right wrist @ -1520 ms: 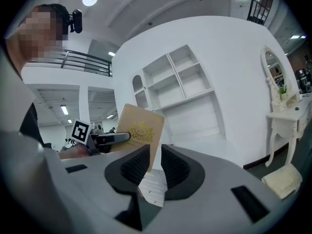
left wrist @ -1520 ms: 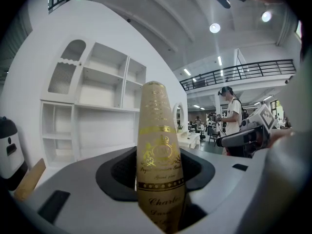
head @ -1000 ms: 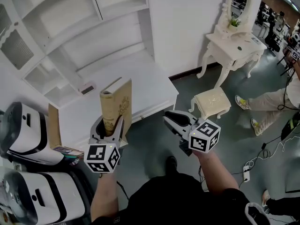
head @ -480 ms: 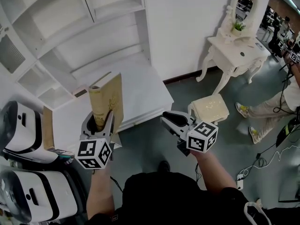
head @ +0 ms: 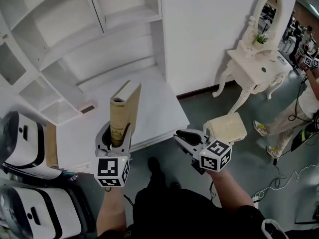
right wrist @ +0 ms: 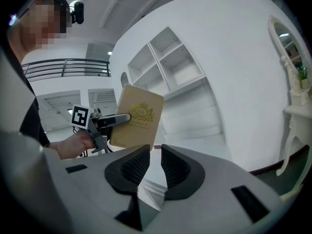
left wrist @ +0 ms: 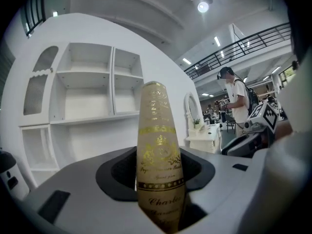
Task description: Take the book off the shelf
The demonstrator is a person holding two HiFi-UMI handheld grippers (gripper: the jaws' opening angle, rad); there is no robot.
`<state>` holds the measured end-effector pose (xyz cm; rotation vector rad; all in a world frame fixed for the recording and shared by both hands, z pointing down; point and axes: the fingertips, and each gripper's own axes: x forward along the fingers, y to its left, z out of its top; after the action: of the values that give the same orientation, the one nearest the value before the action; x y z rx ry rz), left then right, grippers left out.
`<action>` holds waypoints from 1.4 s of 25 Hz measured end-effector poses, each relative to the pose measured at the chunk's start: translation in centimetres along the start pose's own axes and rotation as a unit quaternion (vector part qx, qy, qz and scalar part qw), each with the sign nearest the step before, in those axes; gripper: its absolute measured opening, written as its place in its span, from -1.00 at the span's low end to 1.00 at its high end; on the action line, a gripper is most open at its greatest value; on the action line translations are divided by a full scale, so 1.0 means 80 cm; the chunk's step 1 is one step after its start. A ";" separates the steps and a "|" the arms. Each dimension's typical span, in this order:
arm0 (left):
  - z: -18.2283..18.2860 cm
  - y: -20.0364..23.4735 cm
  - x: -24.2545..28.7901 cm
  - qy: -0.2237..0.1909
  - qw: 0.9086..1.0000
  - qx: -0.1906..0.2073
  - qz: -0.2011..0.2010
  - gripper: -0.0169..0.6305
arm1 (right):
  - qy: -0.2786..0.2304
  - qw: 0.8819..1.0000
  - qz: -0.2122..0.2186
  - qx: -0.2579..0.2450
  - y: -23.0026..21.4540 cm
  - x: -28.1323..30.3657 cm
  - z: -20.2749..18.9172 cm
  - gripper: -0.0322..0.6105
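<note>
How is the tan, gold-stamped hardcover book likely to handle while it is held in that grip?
Probably stiff: the tan, gold-stamped hardcover book stands up from the left gripper without sagging. Pinched only across its spine edge, it may swing or tip. Its smooth-looking cover could slip.

The tan hardback book [head: 123, 108] showed a matt, paper-like cover with glossy gold foil print down the spine. The white shelf unit [head: 124, 39] looked smooth, painted, satin. The left gripper [head: 116, 132] was matt grey plastic, and the right gripper [head: 185, 135] carried black ribbed pads [right wrist: 132, 165]. The grey floor [head: 269, 158] was smooth and faintly sheened.
</note>
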<state>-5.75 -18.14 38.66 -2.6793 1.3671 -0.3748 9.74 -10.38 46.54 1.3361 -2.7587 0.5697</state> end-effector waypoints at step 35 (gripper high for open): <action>0.040 0.112 0.312 -0.023 0.996 -0.086 0.029 -0.28 | 0.027 0.996 0.087 -0.012 -0.249 0.238 0.155 -0.64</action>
<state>2.19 -43.59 37.91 -2.7556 1.5258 -0.1975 14.58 -40.17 44.64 1.0662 -2.8444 0.5698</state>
